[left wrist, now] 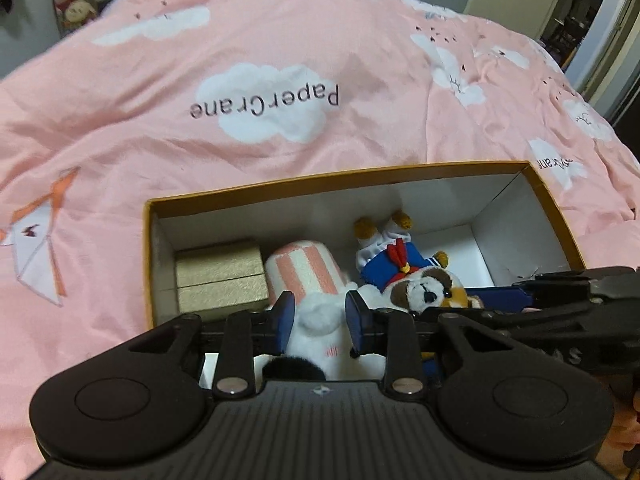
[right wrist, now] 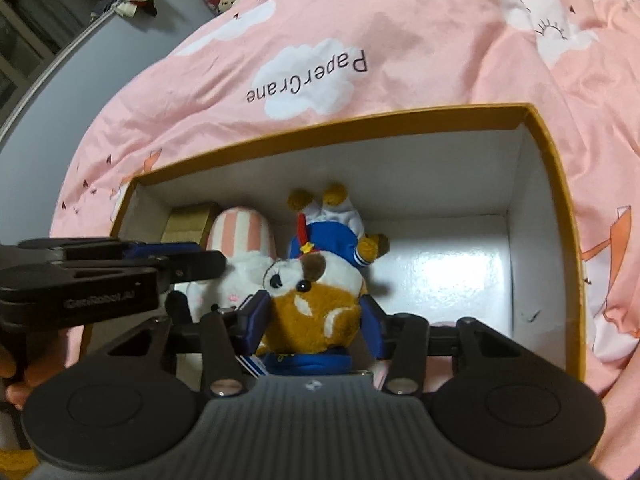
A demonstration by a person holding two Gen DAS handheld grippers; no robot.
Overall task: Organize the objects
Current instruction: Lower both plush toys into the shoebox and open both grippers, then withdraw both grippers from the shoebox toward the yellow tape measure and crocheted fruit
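Pink bedding (left wrist: pixel 280 60) printed with clouds fills my view in both wrist cameras, and an orange-rimmed box (left wrist: pixel 344 176) with white inner walls sits on it, open at the top.

From the left wrist, I see my left gripper (left wrist: pixel 320 316) narrowed around a white plush toy (left wrist: pixel 316 320), with both blue pads against its sides, so I take it as held. That toy lies inside the box near its front wall, at about 6 o'clock. A gold gift box (left wrist: pixel 220 276) rests at 9 o'clock against the left wall, and a pink-and-white striped plush part (left wrist: pixel 304 268), possibly belonging to the white toy, lies between them.

From the right wrist, my right gripper (right wrist: pixel 316 320) is about half open, with its pads pressed on the brown-and-white head of a plush dog in a blue sailor outfit (right wrist: pixel 316 304). The dog lies upside down, feet toward 12 o'clock.

I judge the job well along: three things are already inside, packed toward the left. The right half, from 1 to 4 o'clock, shows bare white floor. What remains looks like settling these two toys and letting go; no loose items show on the bedding.
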